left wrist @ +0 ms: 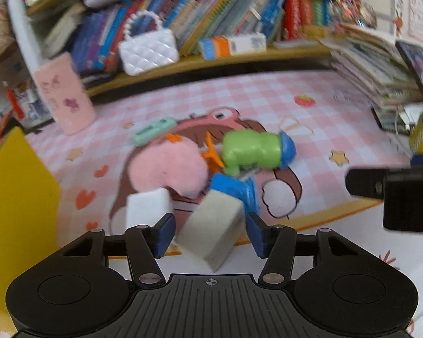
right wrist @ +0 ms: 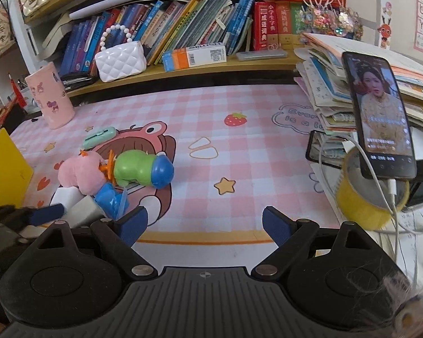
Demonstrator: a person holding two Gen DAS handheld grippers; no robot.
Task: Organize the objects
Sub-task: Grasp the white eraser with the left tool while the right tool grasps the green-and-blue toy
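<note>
My left gripper (left wrist: 211, 233) has its blue pads against the two sides of a tilted white foam block (left wrist: 211, 225) at the near edge of the pink checked mat (left wrist: 310, 129). A second white block (left wrist: 148, 208) lies just left of it. Behind them sit a pink plush (left wrist: 166, 169), a green toy with a blue cap (left wrist: 253, 149), a blue packet (left wrist: 234, 188) and a mint-green case (left wrist: 155, 129). My right gripper (right wrist: 206, 219) stands open over the mat's front border, right of that pile, with nothing between its fingers.
A yellow box (right wrist: 2, 166) stands at the left edge, with a pink cup (right wrist: 50, 95) behind it. At the right are a propped phone (right wrist: 378, 112), a yellow tape roll (right wrist: 366, 197) and a stack of books (right wrist: 338, 90). A bookshelf with a white purse (right wrist: 118, 60) runs along the back.
</note>
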